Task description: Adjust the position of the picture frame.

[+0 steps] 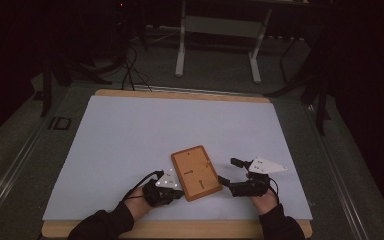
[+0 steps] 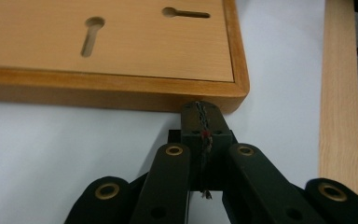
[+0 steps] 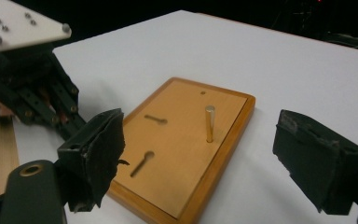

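Observation:
A flat wooden board with a raised rim lies on the white mat near the table's front. It has two keyhole slots and a short brass pin standing upright. My left gripper is shut, with its joined tips against the board's side wall close to a corner. In the high view the left gripper sits at the board's near left edge. My right gripper is open wide and holds nothing, with the board lying ahead of its jaws. The right gripper is just right of the board.
The white mat covers most of the wooden table, whose bare front edge shows beside the board. Beyond the far edge stand a white desk frame and floor cables in a dark room.

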Available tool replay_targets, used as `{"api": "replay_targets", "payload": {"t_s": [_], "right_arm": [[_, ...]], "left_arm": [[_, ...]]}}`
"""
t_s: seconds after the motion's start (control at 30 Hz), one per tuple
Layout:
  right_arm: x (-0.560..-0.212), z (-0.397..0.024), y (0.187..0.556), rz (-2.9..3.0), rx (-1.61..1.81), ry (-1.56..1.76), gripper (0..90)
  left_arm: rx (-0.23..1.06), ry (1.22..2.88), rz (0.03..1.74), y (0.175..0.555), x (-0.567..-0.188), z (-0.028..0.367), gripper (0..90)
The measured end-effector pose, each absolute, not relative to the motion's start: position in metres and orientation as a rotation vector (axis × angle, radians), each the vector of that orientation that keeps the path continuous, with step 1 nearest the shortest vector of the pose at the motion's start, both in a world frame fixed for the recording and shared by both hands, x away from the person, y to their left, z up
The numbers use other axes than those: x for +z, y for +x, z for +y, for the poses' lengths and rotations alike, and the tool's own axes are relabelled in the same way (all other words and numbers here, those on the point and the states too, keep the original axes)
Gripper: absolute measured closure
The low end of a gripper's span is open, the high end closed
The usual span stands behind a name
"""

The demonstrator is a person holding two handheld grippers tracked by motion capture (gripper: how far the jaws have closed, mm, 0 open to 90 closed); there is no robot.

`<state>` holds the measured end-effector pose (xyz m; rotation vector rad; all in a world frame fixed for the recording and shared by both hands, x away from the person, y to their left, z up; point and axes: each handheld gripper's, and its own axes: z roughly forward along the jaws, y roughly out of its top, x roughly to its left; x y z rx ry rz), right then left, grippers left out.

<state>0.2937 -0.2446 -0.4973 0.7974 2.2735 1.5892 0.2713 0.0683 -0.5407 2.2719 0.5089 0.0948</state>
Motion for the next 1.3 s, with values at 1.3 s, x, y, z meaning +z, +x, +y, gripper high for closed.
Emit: {"api": "replay_targets", "payload": {"t_s": [1.3], "right_arm": [[-0.495, -0.273, 0.291, 2.189, 1.592, 0.88, 15.9]], "left_arm": [[0.084, 2.328, 0.391, 0.286, -0.537, -0.025, 90.0]]}}
